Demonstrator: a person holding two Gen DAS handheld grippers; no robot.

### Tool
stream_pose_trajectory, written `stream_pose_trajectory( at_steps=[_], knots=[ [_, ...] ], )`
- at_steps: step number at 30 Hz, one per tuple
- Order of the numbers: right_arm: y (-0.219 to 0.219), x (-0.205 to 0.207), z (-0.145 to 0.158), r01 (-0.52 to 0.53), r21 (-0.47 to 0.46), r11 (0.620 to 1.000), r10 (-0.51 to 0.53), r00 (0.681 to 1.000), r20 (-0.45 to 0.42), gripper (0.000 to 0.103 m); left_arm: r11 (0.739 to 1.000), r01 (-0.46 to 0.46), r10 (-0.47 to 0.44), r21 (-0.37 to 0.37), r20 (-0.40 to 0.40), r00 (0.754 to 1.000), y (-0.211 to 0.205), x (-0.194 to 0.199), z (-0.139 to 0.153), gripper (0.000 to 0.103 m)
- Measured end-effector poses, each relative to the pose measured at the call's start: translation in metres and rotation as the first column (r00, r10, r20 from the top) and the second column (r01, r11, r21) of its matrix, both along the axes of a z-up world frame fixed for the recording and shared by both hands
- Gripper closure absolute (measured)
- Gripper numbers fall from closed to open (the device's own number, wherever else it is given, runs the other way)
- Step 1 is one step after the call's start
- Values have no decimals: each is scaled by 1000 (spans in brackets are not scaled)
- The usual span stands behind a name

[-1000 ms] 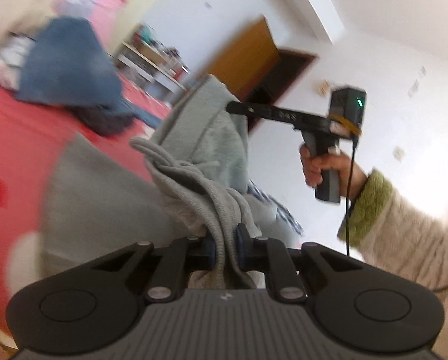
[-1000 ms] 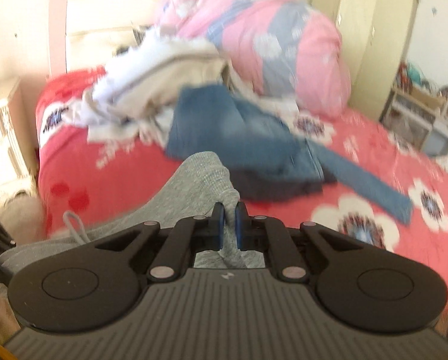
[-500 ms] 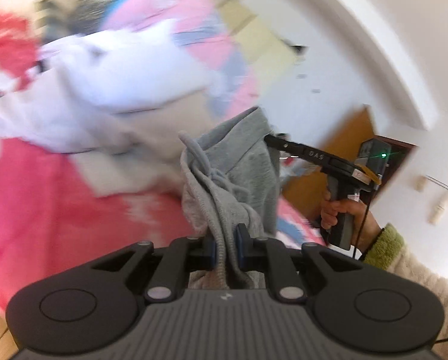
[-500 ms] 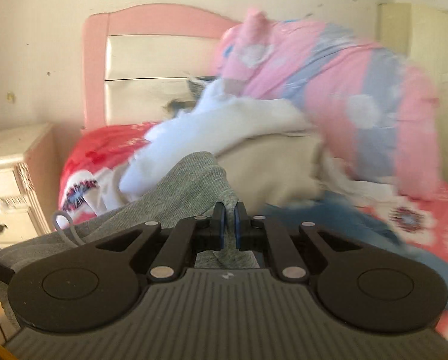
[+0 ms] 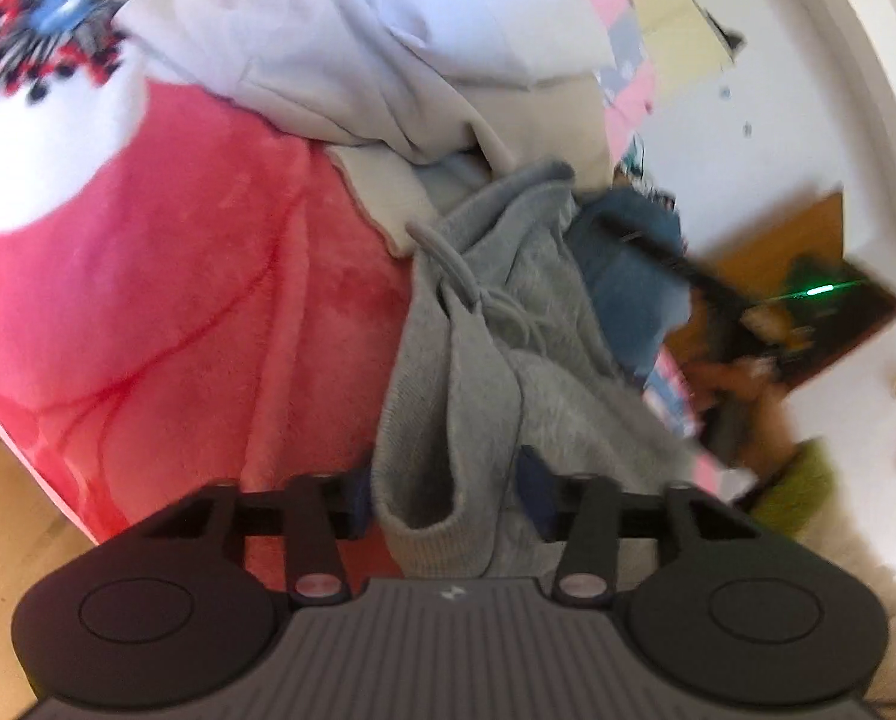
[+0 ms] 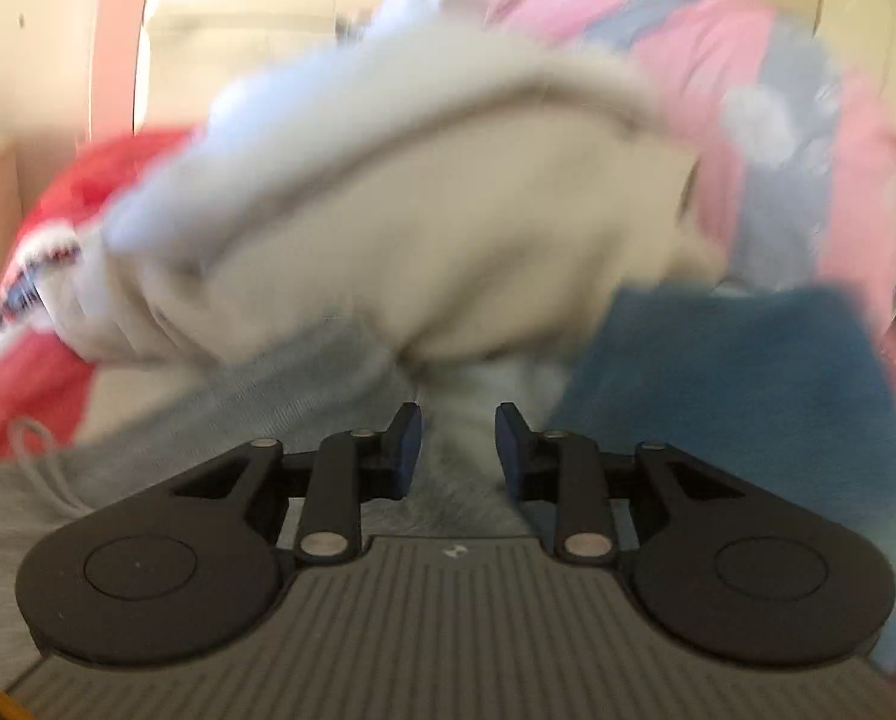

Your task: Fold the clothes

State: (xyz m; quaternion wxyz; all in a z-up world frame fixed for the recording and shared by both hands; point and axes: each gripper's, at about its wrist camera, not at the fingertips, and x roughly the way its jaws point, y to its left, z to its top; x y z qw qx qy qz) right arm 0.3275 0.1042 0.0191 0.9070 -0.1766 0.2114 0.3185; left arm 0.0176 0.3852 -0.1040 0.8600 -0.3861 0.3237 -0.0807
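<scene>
A: Left gripper point(image 5: 448, 495) — jaws opening, dark blue pads standing apart. The grey sweatpants point(image 5: 508, 324) sit bunched between them, ribbed cuff hanging at the near end. Pads look clear of the cloth on both sides, though the left pad is half hidden behind the fabric.

B: Where do the sweatpants lie?

A: On the red blanket point(image 5: 207, 312), running from the left gripper up to a heap of pale clothes point(image 5: 387, 48). A grey drawstring point(image 5: 454, 258) loops near the waistband. Blue jeans point(image 5: 634, 276) just beside them on the right.

B: Right gripper?

A: Right gripper point(image 6: 457, 450) — jaws opening too, blue pads apart with a clear gap. Grey fabric shows below the gap; blurred, but it does not look pinched. From the left wrist view the right gripper is a dark smear with a green light, held by a hand point(image 5: 736, 378) in a green cuff.

B: Anything behind?

A: A pink and blue quilt point(image 6: 778, 90) behind the pale heap, jeans at lower right. A pink headboard point(image 6: 117, 30) at upper left. Much motion blur.
</scene>
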Motion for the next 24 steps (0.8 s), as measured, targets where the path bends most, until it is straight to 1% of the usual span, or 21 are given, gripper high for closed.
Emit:
stream_pose_trajectory(
  at_steps=[2, 4, 6, 7, 9, 11, 12, 13, 14, 15, 17, 19, 20, 21, 22, 23, 24],
  knots=[
    [-19, -23, 20, 20, 57, 998, -21, 1000, 15, 74, 999, -5, 5, 31, -6, 1000, -1, 1, 2, 87],
    [-46, -53, 38, 49, 131, 990, -50, 999, 3, 74, 999, -37, 37, 9, -2, 999, 9, 1, 7, 88],
    [-79, -84, 53, 102, 180, 978, -102, 995, -6, 74, 998, -67, 67, -8, 6, 998, 21, 2, 11, 88],
    [-99, -100, 56, 142, 189, 972, -143, 990, -6, 74, 998, -69, 69, -2, 3, 998, 24, 3, 12, 88],
    [-138, -131, 63, 220, 207, 953, -223, 975, -9, 72, 998, -55, 55, 15, -25, 998, 26, 8, 9, 83],
    [-178, -162, 69, 297, 225, 928, -302, 953, -14, 66, 998, -61, 62, 32, -59, 996, 25, 9, 7, 71],
    [-198, -178, 70, 346, 235, 908, -351, 936, -23, 64, 997, -73, 75, 39, -64, 995, 25, 7, 8, 71],
    [-218, -194, 68, 412, 248, 877, -415, 909, -43, 62, 994, -95, 97, 46, -51, 994, 25, 3, 12, 70],
    [-239, -210, 66, 475, 259, 841, -476, 877, -64, 62, 991, -123, 125, 58, -31, 992, 25, -4, 18, 68],
    [-261, -228, 64, 537, 275, 797, -535, 840, -89, 62, 986, -151, 152, 75, -7, 988, 25, -11, 27, 66],
    [-304, -267, 56, 643, 340, 686, -631, 759, -162, 58, 975, -191, 187, 114, 43, 981, 23, -22, 46, 61],
    [-345, -304, 45, 728, 399, 558, -697, 671, -250, 57, 963, -219, 207, 159, 92, 974, 19, -30, 68, 60],
    [-361, -321, 36, 760, 423, 494, -713, 633, -303, 55, 956, -222, 203, 193, 115, 973, 13, -32, 80, 57],
    [-374, -335, 25, 785, 440, 436, -719, 598, -354, 53, 948, -218, 189, 232, 140, 972, 5, -33, 94, 54],
    [-384, -347, 12, 806, 453, 382, -718, 567, -403, 52, 942, -205, 166, 264, 163, 972, -6, -34, 106, 49],
    [-394, -359, -1, 823, 463, 330, -711, 539, -452, 51, 942, -177, 128, 286, 182, 975, -20, -32, 114, 46],
    [-401, -369, -15, 834, 472, 287, -693, 521, -499, 50, 940, -148, 89, 308, 199, 976, -34, -30, 123, 45]
  ],
)
